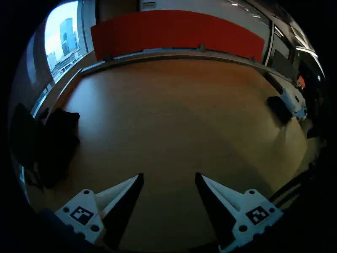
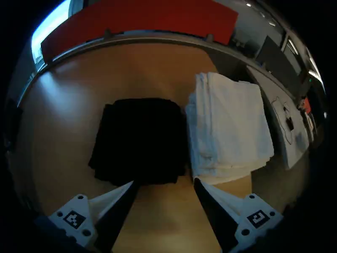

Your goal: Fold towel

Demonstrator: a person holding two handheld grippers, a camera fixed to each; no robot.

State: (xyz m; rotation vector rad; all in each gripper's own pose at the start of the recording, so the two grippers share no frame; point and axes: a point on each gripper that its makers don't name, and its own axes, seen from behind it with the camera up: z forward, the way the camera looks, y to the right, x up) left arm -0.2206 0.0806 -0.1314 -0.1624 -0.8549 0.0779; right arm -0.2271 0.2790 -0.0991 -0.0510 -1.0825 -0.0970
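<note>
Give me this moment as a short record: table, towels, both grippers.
table: wooden, red screen behind
black towel: folded, lying flat
white towels: folded pile, close beside the black one
left gripper: open, above bare wood, holding nothing
right gripper: open, tips by the black towel's near edge, holding nothing
</note>
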